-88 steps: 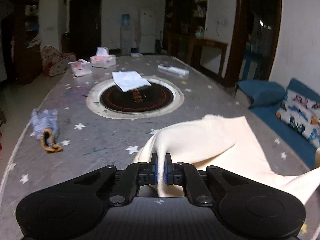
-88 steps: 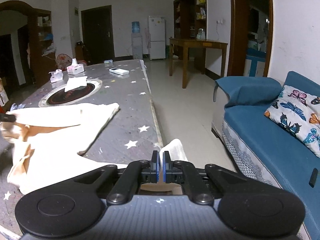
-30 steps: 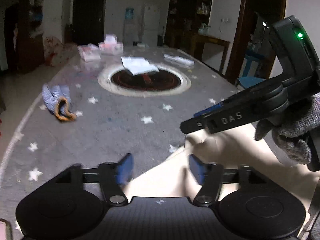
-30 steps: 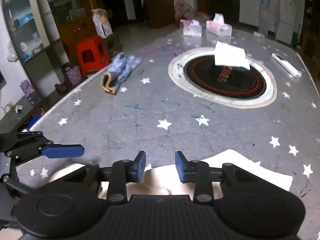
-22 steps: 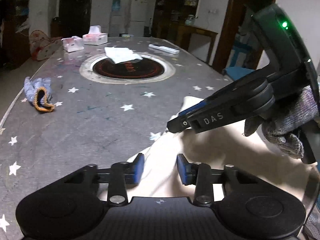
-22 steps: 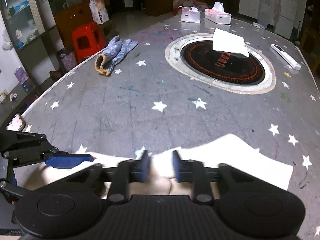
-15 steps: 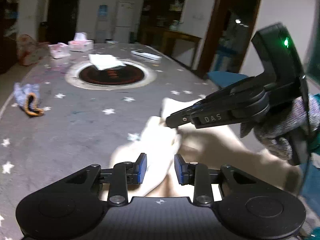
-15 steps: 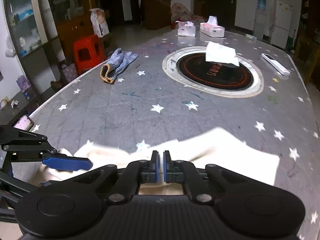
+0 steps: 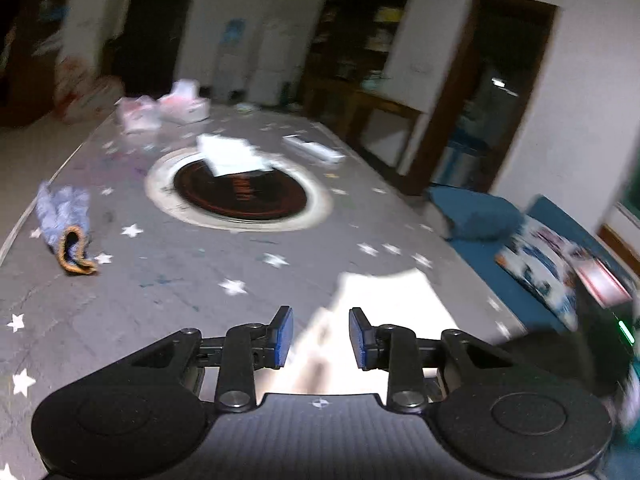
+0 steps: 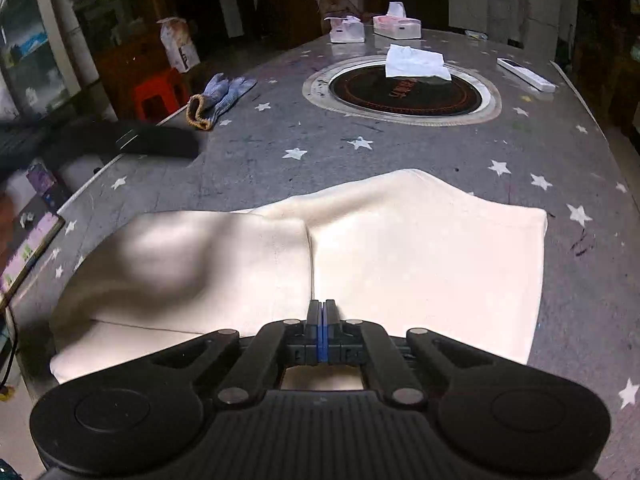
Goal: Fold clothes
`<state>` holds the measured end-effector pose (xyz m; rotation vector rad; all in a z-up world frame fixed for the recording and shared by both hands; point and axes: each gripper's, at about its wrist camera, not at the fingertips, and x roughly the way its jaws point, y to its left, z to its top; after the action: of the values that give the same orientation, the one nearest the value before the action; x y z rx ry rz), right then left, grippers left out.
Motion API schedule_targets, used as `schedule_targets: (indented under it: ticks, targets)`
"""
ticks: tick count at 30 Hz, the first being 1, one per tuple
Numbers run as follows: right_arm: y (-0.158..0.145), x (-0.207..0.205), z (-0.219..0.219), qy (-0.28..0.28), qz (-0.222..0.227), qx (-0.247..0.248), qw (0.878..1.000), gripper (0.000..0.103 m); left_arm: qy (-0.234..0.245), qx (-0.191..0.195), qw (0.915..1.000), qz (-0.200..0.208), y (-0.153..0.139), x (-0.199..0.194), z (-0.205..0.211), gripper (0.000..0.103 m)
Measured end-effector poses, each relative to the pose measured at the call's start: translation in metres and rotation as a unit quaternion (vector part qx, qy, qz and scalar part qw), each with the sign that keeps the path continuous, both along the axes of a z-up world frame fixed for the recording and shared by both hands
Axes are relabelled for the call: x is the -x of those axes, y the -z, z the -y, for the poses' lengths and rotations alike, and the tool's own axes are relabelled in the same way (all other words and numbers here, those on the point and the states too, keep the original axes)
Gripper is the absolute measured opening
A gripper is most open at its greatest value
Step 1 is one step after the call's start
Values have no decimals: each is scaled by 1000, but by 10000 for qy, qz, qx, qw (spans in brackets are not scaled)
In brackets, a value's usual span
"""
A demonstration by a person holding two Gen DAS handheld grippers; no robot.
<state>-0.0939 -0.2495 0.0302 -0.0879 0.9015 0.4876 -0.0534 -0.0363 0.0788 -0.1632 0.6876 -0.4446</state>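
The cream garment [image 10: 400, 248] is lying folded across the lower middle of the right wrist view, on the grey star-printed table [image 10: 400, 152], with a seam or fold line running up from the right gripper [image 10: 322, 330]. That gripper's blue pads are pressing together at the garment's near edge, pinching the cloth between them. In the left wrist view (badly blurred) the left gripper [image 9: 320, 338] is sitting at bottom centre with its fingers spread wide, holding nothing, the cream cloth [image 9: 380, 300] showing in the gap and beyond it toward the right. A blue work glove with an orange cuff [image 10: 218, 98] is lying in the upper left of the right view. A round dark hotplate inset [image 10: 404, 90] is sitting at upper centre with a white tissue [image 10: 416, 62] on its far rim. Two tissue boxes [image 10: 396, 24] are standing beyond it, and a white remote [image 10: 526, 74] is lying to the upper right.
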Motion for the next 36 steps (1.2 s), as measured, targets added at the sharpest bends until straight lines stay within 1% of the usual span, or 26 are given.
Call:
schedule_targets:
  ticks: [1, 3, 5, 8, 9, 11, 14, 17, 23, 27, 28, 29, 30, 31, 32, 33, 34, 35, 36]
  targets:
    - [1, 0, 0, 5, 3, -12, 10000, 0, -48, -16, 9999, -99, 3, -13, 0, 27]
    - [1, 0, 1, -7, 9, -33, 10000, 0, 49, -137, 9996, -250, 11, -34, 6, 26]
    - [2, -1, 3, -7, -11, -93, 10000, 0, 158, -342, 9985, -386, 21, -48, 15, 26]
    - [2, -1, 6, -18, -33, -174, 9998, 0, 304, -782, 9955, -434, 37, -57, 33, 25]
    - [3, -1, 6, -22, -38, -196, 9998, 0, 362, -881, 9945, -431, 41, -58, 38, 25]
    - [3, -2, 8, -24, -51, -244, 9997, 0, 498, -959, 9933, -401, 46, -53, 44, 25]
    - [4, -3, 8, -36, -54, -300, 9995, 0, 701, -999, 9922, -245, 47, -44, 50, 26]
    - [5, -5, 9, -47, -51, -341, 9994, 0, 846, -1139, 9899, -60, 47, -39, 57, 26]
    - [6, -5, 11, -49, -36, -424, 9991, 0, 1074, -1253, 9862, -144, 53, -42, 66, 26]
    - [7, -6, 12, -49, -41, -468, 9989, 1, 1169, -1136, 9863, -256, 58, -47, 68, 26]
    - [7, -6, 12, -48, -42, -481, 9988, 1, 1175, -1084, 9867, -287, 58, -49, 67, 23]
    - [7, -6, 13, -47, -44, -491, 9988, 1, 1195, -1042, 9869, -301, 58, -49, 67, 17]
    - [7, -6, 13, -49, -46, -492, 9988, 1, 1204, -1038, 9869, -280, 57, -49, 67, 7]
    - [6, -6, 13, -50, -49, -494, 9988, 1, 1180, -1091, 9868, -205, 55, -47, 67, 4]
    - [5, -7, 14, -46, -51, -495, 9988, 2, 1135, -1159, 9867, -118, 54, -46, 66, 3]
    - [4, -7, 14, -43, -53, -497, 9987, 5, 1044, -1188, 9874, -51, 51, -45, 64, 3]
    - [2, -7, 15, -35, -52, -497, 9987, 7, 901, -1157, 9892, -20, 48, -46, 59, 3]
    - [0, -7, 17, -1, -28, -492, 9988, 12, 758, -1126, 9907, 10, 45, -46, 53, 3]
    - [-3, -7, 20, 38, 13, -486, 9988, 13, 580, -1151, 9916, 92, 40, -47, 46, 3]
